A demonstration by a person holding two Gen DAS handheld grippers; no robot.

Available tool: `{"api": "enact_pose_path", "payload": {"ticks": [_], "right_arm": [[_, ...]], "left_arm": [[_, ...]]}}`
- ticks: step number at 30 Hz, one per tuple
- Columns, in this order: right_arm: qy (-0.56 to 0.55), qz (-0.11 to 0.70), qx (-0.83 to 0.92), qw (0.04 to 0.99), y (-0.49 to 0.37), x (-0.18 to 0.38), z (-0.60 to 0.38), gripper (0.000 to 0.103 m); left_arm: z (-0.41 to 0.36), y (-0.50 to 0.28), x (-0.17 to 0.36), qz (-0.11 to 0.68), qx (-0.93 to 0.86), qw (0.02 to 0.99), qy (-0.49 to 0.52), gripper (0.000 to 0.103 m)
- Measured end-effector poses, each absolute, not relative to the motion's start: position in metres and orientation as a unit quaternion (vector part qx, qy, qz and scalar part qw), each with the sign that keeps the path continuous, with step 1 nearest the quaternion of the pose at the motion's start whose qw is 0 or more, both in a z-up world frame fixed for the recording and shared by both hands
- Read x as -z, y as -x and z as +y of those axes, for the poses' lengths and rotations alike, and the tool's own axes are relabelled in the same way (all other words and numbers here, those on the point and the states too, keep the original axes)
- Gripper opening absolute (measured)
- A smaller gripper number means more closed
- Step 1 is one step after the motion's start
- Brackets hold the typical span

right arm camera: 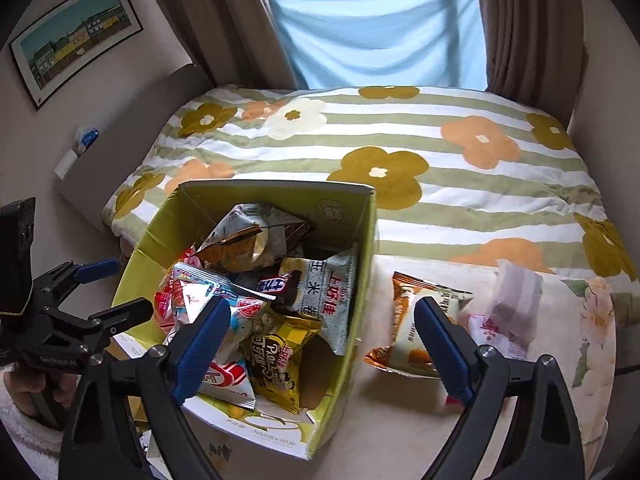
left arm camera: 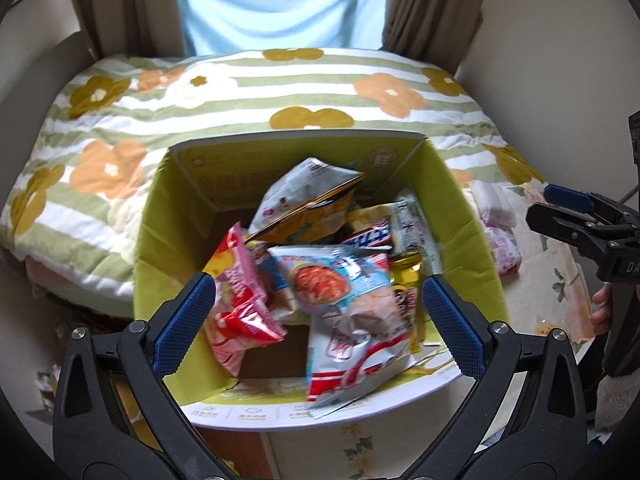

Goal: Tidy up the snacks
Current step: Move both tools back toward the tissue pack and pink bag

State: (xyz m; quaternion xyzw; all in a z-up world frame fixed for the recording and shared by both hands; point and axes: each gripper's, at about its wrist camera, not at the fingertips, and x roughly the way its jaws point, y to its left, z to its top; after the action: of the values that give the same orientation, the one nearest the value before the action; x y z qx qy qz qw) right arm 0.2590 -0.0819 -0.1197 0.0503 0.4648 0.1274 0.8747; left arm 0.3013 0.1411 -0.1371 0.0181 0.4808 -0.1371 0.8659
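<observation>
With both jaws wide and empty above the box [right arm camera: 360, 248], next grasp the orange packet [right arm camera: 404, 328] between the right gripper [right arm camera: 320, 344] jaws.

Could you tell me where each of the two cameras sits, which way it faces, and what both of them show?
Left wrist view: sits on the left claw, looking steeply down into the green box of snacks, bed behind; its blue fingers stand open, and the right claw shows at the right edge.
Right wrist view: sits on the right claw, looking down across the box's right wall and the orange packet on the table; the left claw and a hand show at left.
Shared: box, snacks, bed, blue curtain.
</observation>
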Motion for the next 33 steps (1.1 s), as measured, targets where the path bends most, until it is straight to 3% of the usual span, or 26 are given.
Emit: {"api": "enact_pose_path", "payload": {"ticks": [2, 15, 33], "right_arm": [[-0.047, 0.459, -0.108, 0.881, -0.252, 0.114, -0.095, 0.102], [-0.058, 0.46, -0.035, 0.885, -0.215, 0.112, -0.195, 0.102], [-0.079, 0.506, -0.086, 0.855, -0.222, 0.177, -0.303, 0.102]], "left_arm": [[0.131, -0.302, 0.136, 0.479, 0.149, 0.865, -0.017, 0.102], [0.051, -0.299, 0.127, 0.47, 0.185, 0.862, -0.036, 0.103], [-0.15, -0.362, 0.159, 0.525, 0.203, 0.825, -0.045, 0.102]]}}
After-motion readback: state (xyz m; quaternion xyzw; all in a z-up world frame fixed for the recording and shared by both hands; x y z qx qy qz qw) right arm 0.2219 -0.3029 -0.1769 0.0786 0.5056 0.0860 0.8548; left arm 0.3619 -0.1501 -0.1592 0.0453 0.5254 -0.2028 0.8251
